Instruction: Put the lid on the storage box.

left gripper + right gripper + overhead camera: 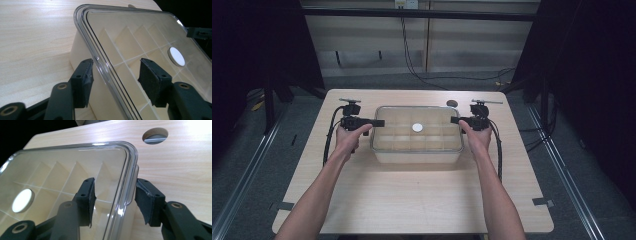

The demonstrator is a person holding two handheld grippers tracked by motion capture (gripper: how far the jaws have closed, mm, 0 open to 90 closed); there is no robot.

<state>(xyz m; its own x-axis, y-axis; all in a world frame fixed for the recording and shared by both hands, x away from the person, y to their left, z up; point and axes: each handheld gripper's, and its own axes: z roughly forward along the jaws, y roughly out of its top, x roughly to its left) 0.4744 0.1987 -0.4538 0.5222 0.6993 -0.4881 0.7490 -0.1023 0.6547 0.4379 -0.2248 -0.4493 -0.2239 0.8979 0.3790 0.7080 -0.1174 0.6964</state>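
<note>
At opposite ends of clear box (417, 131) on table (412, 200): left hand-held gripper (379, 123), right hand-held gripper (455, 120), both spread astride lid rim, unclamped, apparently for balanced 2-sided lift.

pale wooden table (412, 200), grey floor (592, 165)

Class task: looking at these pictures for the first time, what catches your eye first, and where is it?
A clear plastic compartment box sits mid-table, with a white round disc at the centre of its lid. The left tongs and right tongs straddle its opposite end rims, pads apart. A round hole lies in the table beyond.
</note>
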